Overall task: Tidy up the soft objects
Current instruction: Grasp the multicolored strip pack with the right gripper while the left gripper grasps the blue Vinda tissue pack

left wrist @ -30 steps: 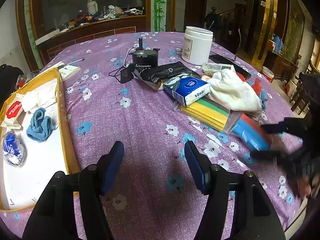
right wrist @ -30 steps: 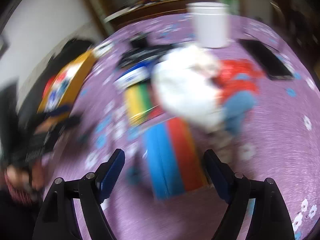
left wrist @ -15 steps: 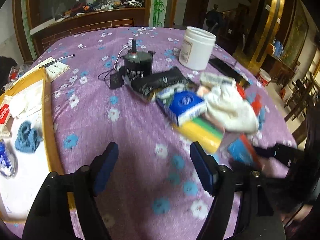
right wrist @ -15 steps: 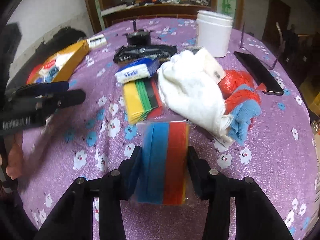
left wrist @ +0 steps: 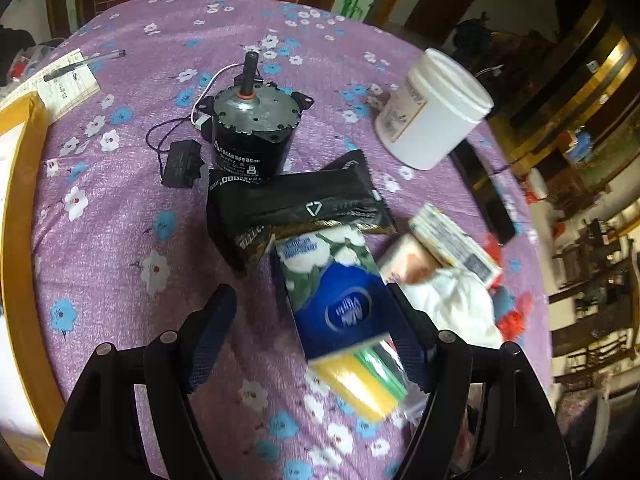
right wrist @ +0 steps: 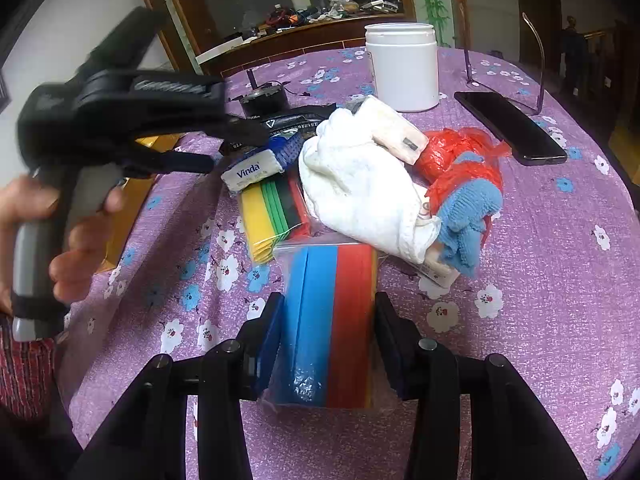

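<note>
My right gripper (right wrist: 328, 312) is shut on a clear bag of blue and red foam sheets (right wrist: 330, 320), held by both sides on the purple flowered tablecloth (right wrist: 560, 300). My left gripper (left wrist: 310, 320) is open above a blue Vinda tissue pack (left wrist: 340, 300), which lies by its right finger; the same gripper (right wrist: 248, 146) shows in the right wrist view, over the pack (right wrist: 252, 170). A yellow and green foam pack (left wrist: 360, 380) lies under the tissues. A white cloth (right wrist: 360, 188), a blue knit item (right wrist: 468, 216) and red plastic mesh (right wrist: 460, 152) lie beside them.
A black motor (left wrist: 252, 128) with a wire, a black pouch (left wrist: 296, 204), a white jar (left wrist: 432, 112) and a black phone (right wrist: 508, 126) lie further back. A yellow-rimmed tray (left wrist: 16, 240) sits at the left with a notepad and pen (left wrist: 68, 80) behind it.
My left gripper has moved forward and right, over the tissue pack. My right gripper has closed on the blue and red foam bag and stays shut on it.
</note>
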Demonstrator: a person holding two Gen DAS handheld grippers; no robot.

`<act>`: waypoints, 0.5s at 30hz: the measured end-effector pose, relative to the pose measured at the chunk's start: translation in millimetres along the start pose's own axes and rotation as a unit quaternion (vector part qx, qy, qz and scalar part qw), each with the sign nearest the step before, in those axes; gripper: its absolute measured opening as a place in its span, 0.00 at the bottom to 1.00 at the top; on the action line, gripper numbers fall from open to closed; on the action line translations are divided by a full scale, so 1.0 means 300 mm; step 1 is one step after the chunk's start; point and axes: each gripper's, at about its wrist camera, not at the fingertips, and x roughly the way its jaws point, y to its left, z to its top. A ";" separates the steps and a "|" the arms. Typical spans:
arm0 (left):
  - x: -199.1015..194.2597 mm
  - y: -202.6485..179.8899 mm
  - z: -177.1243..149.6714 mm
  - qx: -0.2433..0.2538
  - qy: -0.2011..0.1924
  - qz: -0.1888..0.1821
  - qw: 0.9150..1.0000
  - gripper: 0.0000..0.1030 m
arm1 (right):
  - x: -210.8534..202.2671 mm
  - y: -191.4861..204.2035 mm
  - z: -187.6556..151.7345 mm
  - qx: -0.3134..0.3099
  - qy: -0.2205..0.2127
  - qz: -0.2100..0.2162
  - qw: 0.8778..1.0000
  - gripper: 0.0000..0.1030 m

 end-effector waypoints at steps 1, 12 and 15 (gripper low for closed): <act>0.015 -0.011 0.003 0.006 0.004 0.007 1.000 0.72 | 0.000 0.000 -0.001 0.000 0.000 0.001 1.000 0.45; 0.066 -0.014 -0.031 0.025 -0.014 -0.016 0.999 0.58 | -0.006 -0.006 -0.001 0.004 -0.005 -0.001 1.000 0.45; 0.028 -0.006 -0.056 0.037 -0.039 -0.018 0.998 0.55 | -0.004 -0.010 -0.001 0.007 -0.005 -0.005 1.000 0.45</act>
